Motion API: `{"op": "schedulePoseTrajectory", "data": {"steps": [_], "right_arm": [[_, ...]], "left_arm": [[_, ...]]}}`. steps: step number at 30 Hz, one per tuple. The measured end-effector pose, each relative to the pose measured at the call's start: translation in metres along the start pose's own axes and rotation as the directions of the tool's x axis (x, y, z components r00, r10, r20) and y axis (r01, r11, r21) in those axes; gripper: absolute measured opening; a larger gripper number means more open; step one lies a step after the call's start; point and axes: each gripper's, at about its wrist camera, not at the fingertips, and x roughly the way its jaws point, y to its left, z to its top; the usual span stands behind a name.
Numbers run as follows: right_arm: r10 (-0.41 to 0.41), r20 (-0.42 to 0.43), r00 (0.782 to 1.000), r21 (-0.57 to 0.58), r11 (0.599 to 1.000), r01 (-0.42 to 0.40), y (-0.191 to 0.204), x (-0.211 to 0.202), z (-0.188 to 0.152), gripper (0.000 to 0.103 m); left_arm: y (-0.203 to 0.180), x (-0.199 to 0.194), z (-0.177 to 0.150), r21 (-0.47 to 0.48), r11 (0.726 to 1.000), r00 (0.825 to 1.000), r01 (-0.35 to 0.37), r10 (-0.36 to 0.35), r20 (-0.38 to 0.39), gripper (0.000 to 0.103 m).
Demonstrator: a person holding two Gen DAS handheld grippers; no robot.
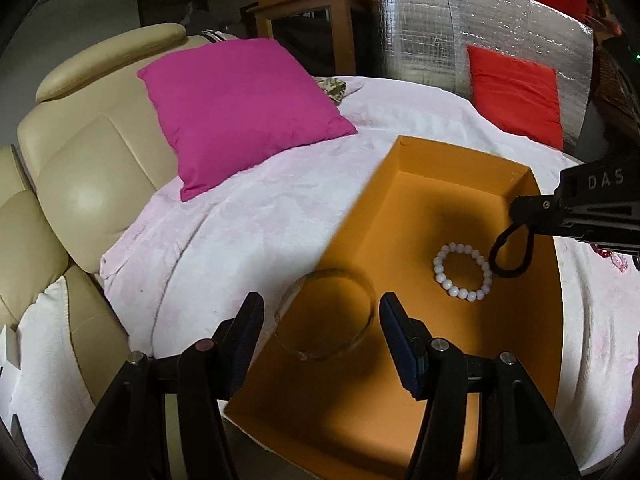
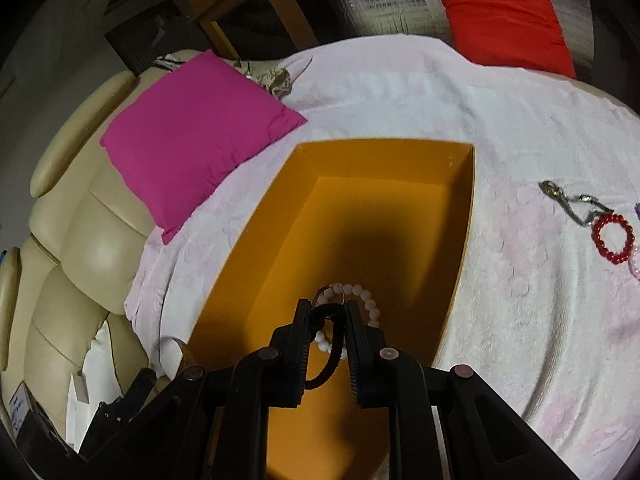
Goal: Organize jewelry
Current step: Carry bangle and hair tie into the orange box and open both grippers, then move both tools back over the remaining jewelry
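An open orange box [image 1: 440, 168] lies on a pale pink blanket. On its floor rests a white bead bracelet [image 1: 463, 272]. My left gripper [image 1: 322, 306] is over the box's near left rim, shut on a clear bangle [image 1: 362, 344] that spans the gap between its fingers. My right gripper [image 1: 516, 206] comes in from the right above the box, and a black hair tie [image 1: 512, 248] dangles from its tips over the white bracelet. In the right wrist view the hair tie [image 2: 326, 312] sits pinched between the right gripper [image 2: 327, 307] fingers, above the white bracelet [image 2: 370, 308] and the box [image 2: 380, 160].
On the blanket to the right of the box lie a red bead bracelet [image 2: 613, 240] and a silver chain with a clasp [image 2: 572, 204]. A magenta cushion [image 1: 240, 108] leans on a cream sofa [image 1: 92, 160] at left. A red cushion [image 1: 516, 92] stands at the back right.
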Motion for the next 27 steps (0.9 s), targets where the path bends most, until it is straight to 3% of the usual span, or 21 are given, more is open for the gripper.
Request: {"op": "schedulePoseTrajectory", "data": {"steps": [6, 13, 18, 27], "right_arm": [[0.018, 0.066, 0.998, 0.033, 0.999, -0.021, -0.015, -0.034, 0.009, 0.032], [-0.006, 0.161, 0.987, 0.102, 0.995, -0.01, -0.078, -0.094, 0.015, 0.048], [-0.059, 0.21, 0.976, 0.148, 0.989, 0.028, -0.137, -0.139, 0.008, 0.048], [-0.147, 0.283, 0.948, 0.265, 0.962, 0.07, -0.237, -0.201, -0.016, 0.048]], "left_arm": [[-0.004, -0.022, 0.009, 0.013, 1.0, 0.998, -0.025, 0.025, 0.049, 0.063], [-0.033, -0.073, 0.027, 0.059, 0.998, 0.987, -0.018, 0.008, 0.162, 0.067], [-0.071, -0.114, 0.036, 0.116, 0.993, 0.973, 0.035, -0.06, 0.221, 0.068], [-0.134, -0.159, 0.045, 0.237, 0.969, 0.951, 0.069, -0.136, 0.278, 0.07]]}}
